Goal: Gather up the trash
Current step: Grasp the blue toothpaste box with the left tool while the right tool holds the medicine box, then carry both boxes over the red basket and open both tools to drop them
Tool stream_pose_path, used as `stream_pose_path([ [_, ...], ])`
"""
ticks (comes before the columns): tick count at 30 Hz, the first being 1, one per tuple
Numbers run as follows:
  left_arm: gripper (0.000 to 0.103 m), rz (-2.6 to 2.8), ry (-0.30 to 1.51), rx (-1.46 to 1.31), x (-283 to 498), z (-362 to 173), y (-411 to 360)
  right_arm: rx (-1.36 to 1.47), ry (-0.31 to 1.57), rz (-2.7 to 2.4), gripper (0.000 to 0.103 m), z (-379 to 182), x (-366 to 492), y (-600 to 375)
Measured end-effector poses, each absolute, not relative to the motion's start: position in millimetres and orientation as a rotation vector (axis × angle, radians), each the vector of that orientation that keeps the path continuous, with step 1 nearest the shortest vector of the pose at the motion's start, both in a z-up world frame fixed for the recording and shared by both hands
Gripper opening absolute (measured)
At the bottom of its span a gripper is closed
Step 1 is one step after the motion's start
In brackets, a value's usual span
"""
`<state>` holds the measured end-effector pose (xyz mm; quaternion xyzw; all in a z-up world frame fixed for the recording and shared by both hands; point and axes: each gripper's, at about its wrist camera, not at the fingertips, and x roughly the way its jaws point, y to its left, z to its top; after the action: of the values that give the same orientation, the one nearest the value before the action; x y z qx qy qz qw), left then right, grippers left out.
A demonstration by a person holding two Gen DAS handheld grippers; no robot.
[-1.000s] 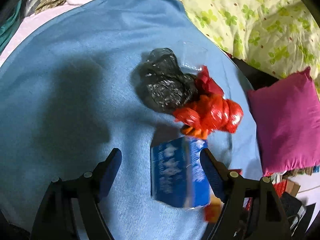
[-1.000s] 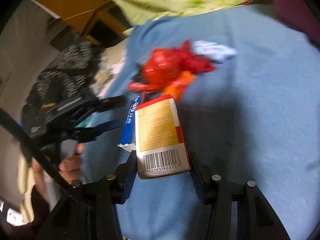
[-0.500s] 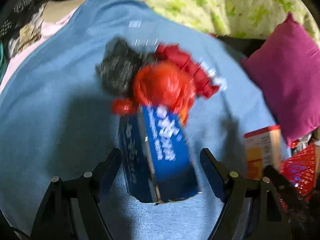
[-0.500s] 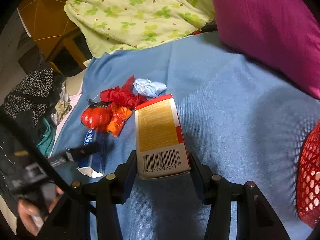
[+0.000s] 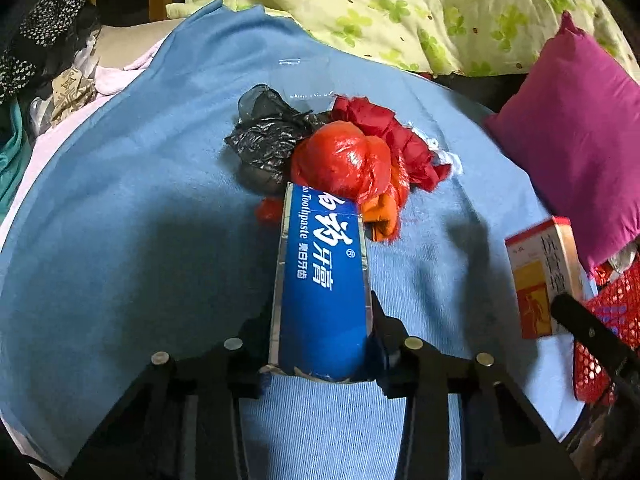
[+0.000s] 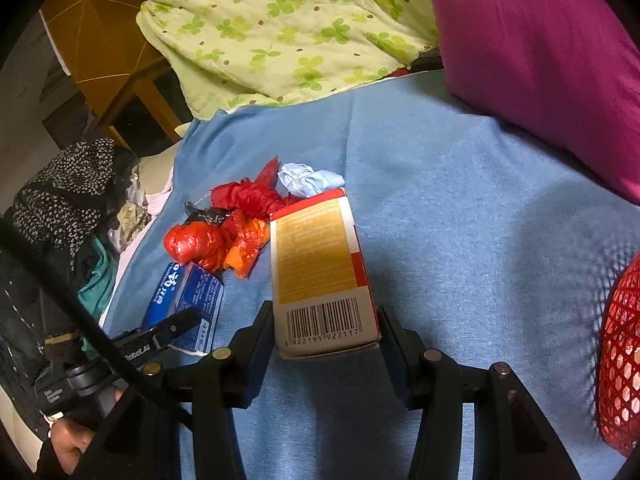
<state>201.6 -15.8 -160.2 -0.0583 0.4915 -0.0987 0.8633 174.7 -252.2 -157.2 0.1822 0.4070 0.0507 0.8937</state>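
Two boxes of trash are in hand over a bed covered by a blue sheet [image 5: 120, 240], with a green quilt [image 5: 400, 12] and a magenta pillow [image 5: 572, 140] at its far side. A red mesh basket [image 6: 620, 360], the likely bin, shows at the right edge of both views, just beside the right gripper.

Left gripper [image 5: 322, 344]: a second ago its jaws stood wide around the blue toothpaste box [image 5: 320, 280]; now they are closing, and the pads appear to touch both long sides of the box, which lies lengthwise between them. The box is thus judged newly grasped but not yet clearly lifted off the sheet.

Right gripper [image 6: 325, 344]: clamped on the orange box [image 6: 320, 272], barcode end nearest the camera, as it was a second ago.

Left on the sheet, just beyond the toothpaste box: a black bag [image 5: 268, 140], a cluster of red bags [image 5: 352, 156] touching it, and a small white wad [image 6: 308, 178] behind them.

Judgement: with both grippers loaded, the next move is probably a carry to the basket; the bags still await collection.
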Motion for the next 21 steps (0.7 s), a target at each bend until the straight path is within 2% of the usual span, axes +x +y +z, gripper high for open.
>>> stream_pose_path([
  [12, 0.04, -0.286, 0.915, -0.136, 128, -132, -19, 0.389, 0.651, 0.111, 0.053, -109, 125, -261],
  [21, 0.04, -0.339, 0.768, -0.088, 93, -65, -39, 0.376, 0.472, 0.07, 0.053, -49, 32, -288],
])
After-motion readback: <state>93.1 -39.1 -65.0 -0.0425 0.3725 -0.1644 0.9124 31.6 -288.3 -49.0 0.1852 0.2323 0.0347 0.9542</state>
